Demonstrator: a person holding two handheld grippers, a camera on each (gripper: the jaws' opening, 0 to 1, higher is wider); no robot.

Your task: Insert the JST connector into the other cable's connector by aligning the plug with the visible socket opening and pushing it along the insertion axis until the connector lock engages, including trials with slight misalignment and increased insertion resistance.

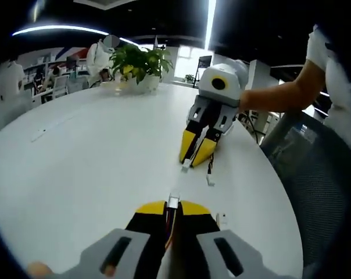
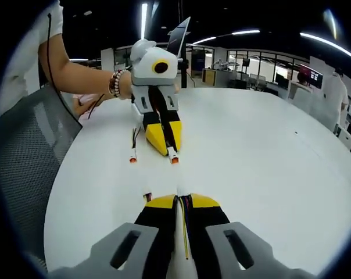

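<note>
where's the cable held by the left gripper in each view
Left gripper view: the cable held by the left gripper sits bottom centre, its white connector poking from that view's own shut yellow jaws.
Right gripper view: it sits centre, its connector tip below the left gripper.
Shared landmark: the white table.

Your two views are evenly lit from above by ceiling strip lights [image 1: 210,23], which bloom to overexposed white. The white table [image 1: 94,157] reads bright and washes out toward its far edge, and shadows on it are faint and soft. Fisheye distortion bends your table rim and the light strips. Distant office detail blurs; the ceiling stays dark.
</note>
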